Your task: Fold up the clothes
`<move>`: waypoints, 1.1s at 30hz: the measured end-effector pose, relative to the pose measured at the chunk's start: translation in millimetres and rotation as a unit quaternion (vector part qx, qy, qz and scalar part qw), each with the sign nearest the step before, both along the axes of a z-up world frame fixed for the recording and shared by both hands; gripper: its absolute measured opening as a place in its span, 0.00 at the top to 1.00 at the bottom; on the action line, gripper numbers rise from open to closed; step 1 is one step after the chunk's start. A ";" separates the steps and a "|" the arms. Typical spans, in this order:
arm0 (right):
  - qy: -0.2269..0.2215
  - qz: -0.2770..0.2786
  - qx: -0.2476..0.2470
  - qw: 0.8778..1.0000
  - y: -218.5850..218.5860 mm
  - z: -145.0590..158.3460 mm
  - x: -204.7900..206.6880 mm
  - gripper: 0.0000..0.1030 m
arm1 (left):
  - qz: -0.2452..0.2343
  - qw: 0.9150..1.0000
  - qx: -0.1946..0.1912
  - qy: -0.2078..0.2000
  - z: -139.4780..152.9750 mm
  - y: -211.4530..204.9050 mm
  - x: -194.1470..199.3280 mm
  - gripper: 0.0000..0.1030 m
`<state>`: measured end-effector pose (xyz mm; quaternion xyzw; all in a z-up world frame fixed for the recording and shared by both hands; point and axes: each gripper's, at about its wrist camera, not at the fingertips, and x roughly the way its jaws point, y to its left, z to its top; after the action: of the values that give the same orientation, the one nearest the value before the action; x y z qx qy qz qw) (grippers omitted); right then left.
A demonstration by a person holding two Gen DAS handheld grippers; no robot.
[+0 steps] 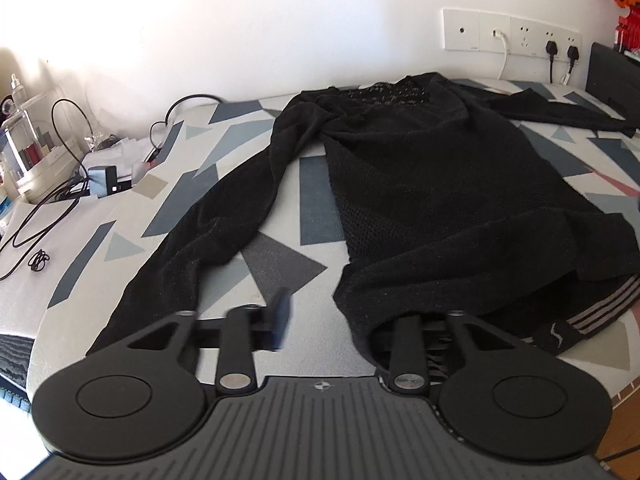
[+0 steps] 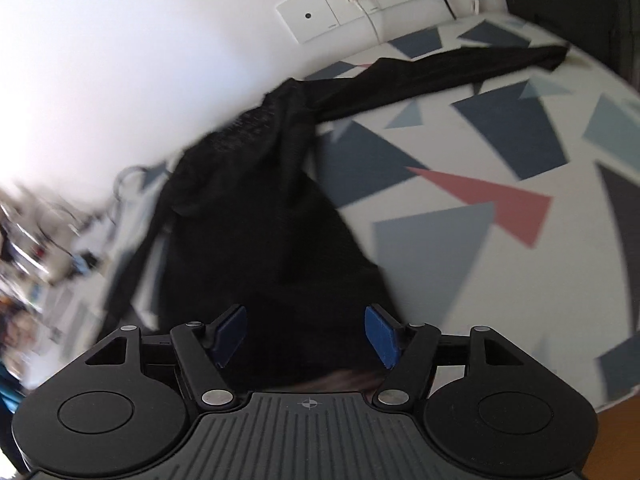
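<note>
A black long-sleeved knit top (image 1: pixel 440 184) lies spread on a table covered in a cloth with a geometric pattern (image 1: pixel 316 208). One sleeve (image 1: pixel 224 220) runs toward the near left, and the other (image 1: pixel 560 108) reaches to the far right. My left gripper (image 1: pixel 340 320) sits at the near hem with its jaws apart. Its left blue pad (image 1: pixel 282 316) is blurred over bare cloth, and the hem covers its right finger. My right gripper (image 2: pixel 306 336) stands open over the top (image 2: pixel 260 240), with both blue pads (image 2: pixel 382 336) clear of the fabric. The far sleeve (image 2: pixel 460 68) stretches toward the wall.
Wall sockets with plugs and a white cable (image 1: pixel 512 36) are behind the table. Cables, a charger and small bottles (image 1: pixel 60 160) crowd the left side. A dark object (image 1: pixel 612 76) stands at the far right. The wooden table edge (image 1: pixel 624 420) shows at the near right.
</note>
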<state>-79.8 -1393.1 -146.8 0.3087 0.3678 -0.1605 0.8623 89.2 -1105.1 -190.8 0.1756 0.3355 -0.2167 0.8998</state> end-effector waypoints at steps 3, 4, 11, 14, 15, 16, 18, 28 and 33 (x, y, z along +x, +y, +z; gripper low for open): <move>0.035 0.021 -0.076 0.996 15.3 -13.9 -7.3 0.33 | -0.004 1.000 0.006 -0.008 -1.3 0.5 0.3 0.42; 0.041 0.028 -0.098 0.994 21.1 -18.3 -6.9 0.33 | -0.004 1.000 0.008 -0.007 -2.2 0.5 0.9 0.42; 0.055 0.060 -0.180 0.980 44.4 -38.7 8.9 0.26 | 0.008 1.000 0.017 0.010 -11.4 5.1 5.9 0.42; 0.066 0.068 -0.203 0.975 46.3 -41.9 14.0 0.29 | 0.016 1.000 0.018 0.019 -15.1 9.1 8.4 0.58; 0.066 0.070 -0.206 0.974 45.7 -41.6 12.9 0.29 | 0.019 0.999 0.014 0.025 -15.3 11.3 9.7 0.64; 0.067 0.070 -0.210 0.973 44.8 -41.3 11.8 0.29 | 0.023 0.999 0.011 0.031 -15.5 13.4 11.1 0.64; 0.071 0.067 -0.221 0.970 42.4 -41.4 9.5 0.29 | 0.027 0.999 0.008 0.032 -15.1 15.5 12.4 0.64; 0.077 0.020 -0.267 0.960 29.8 -41.1 -6.5 0.43 | 0.030 0.999 0.020 0.024 -15.9 14.9 9.3 0.53; 0.071 0.057 -0.263 0.961 38.7 -42.5 -11.6 0.38 | 0.034 0.999 0.021 0.023 -15.4 15.6 8.7 0.48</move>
<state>-91.4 -1354.4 -189.3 0.0376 0.3897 -0.2234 0.8927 97.8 -1089.5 -206.2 0.1779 0.3664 -0.1825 0.8949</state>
